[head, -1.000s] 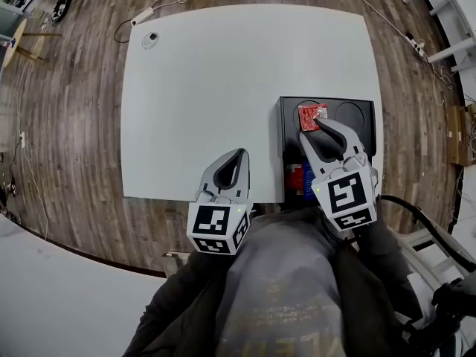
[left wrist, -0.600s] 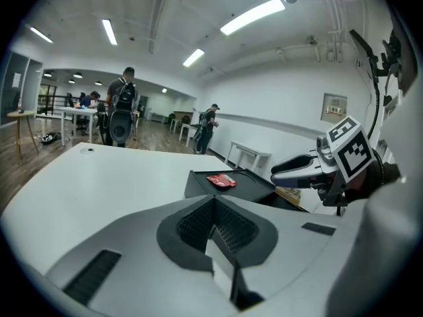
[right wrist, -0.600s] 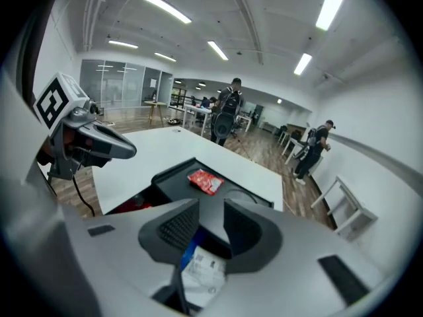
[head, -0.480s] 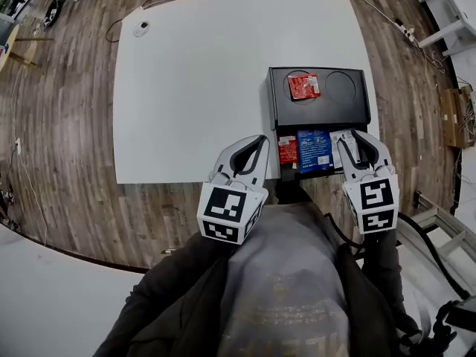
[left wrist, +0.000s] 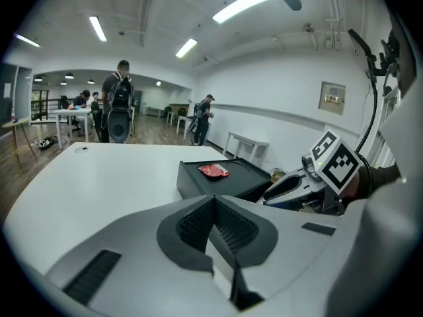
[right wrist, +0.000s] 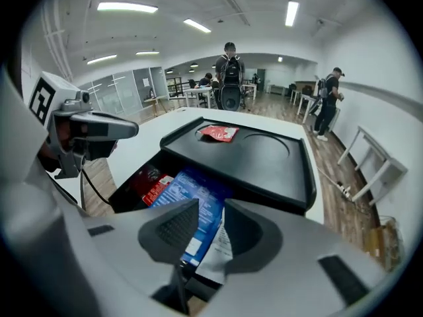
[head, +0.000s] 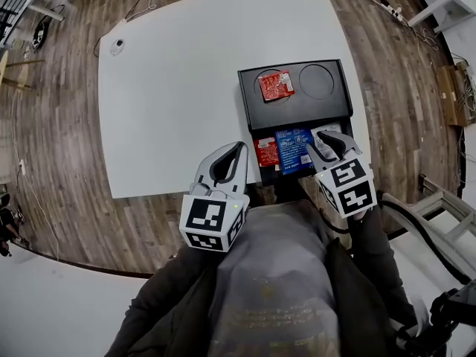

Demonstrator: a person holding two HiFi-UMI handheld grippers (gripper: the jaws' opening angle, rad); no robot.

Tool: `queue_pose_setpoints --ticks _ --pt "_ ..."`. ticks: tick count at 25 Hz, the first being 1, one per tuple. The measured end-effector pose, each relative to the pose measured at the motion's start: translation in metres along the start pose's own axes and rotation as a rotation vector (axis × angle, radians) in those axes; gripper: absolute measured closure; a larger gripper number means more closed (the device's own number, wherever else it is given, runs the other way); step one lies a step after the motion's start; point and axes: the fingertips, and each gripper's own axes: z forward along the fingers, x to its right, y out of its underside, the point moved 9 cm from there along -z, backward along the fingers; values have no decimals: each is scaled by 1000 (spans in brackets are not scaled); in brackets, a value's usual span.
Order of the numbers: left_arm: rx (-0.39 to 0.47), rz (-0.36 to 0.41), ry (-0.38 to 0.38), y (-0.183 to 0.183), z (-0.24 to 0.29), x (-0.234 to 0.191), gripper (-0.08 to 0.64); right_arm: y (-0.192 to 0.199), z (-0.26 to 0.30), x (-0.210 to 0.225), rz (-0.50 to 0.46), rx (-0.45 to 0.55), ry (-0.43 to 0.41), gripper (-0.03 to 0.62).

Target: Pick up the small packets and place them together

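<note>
A black box stands at the table's right edge, and a red packet lies on its top beside a round recess. Its near drawer is open and holds a red packet, a blue packet and a white packet. My right gripper hangs open over the drawer's right end. Through its gap I see the blue packet and the white packet, neither one gripped. My left gripper is shut and empty, left of the drawer, over the table's near edge.
White table stretches far and left of the box, with a small round device at its far left corner. Wooden floor surrounds it. Several people and other tables stand far off in the room.
My right gripper has drawn back from the red packet on the box's top and come down over the drawer's right end. The left gripper has shifted closer to the box.
</note>
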Motion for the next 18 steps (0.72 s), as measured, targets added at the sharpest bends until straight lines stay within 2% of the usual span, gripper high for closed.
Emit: queue_pose_setpoints --ticks 5,12,18 --pt "-22 -18 -21 1 8 -1 558 -3 22 4 61 -54 -86 471" --pt "-27 -44 -36 4 12 -8 558 -1 34 6 121 -142 -96 417" --pt "-21 -66 -36 7 14 -13 558 0 41 6 143 -201 -140 417"
